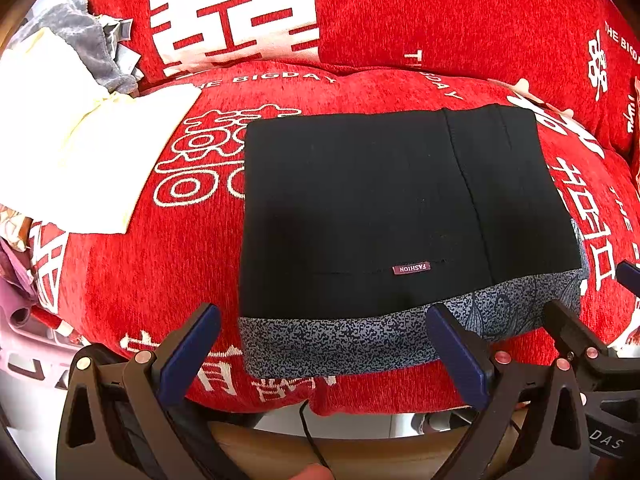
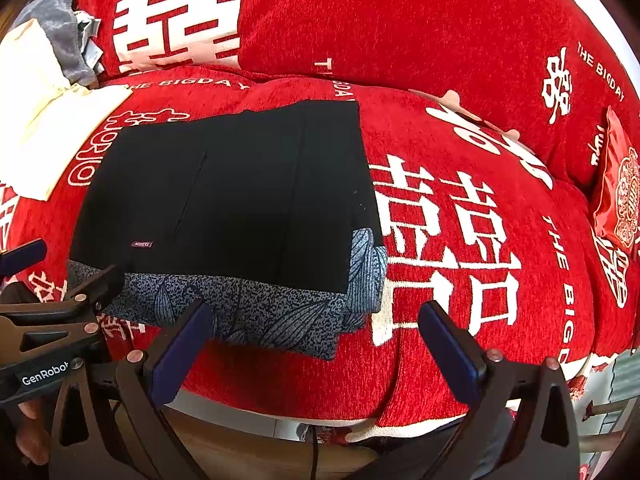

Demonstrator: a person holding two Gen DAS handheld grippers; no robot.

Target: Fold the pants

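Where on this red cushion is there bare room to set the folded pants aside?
Widest free patch: red cushion right of the folded pants, up to the red packet. A narrower strip lies between pants and cream cloth. The back-left corner is crowded with grey fabric.

"FASHION" tag (image 1: 411,268) — "THE BIGDAY" sofa cover (image 1: 280,80)

the left gripper (image 1: 324,354) hangs at the near edge of the scene with its blue-padded fingers (image 1: 188,354) spread wide apart, nothing between them. the right gripper (image 2: 316,350) sits just beside it on the right, level with it, fingers (image 2: 452,350) equally wide and empty. each one's black frame shows at the edge of the other's view.
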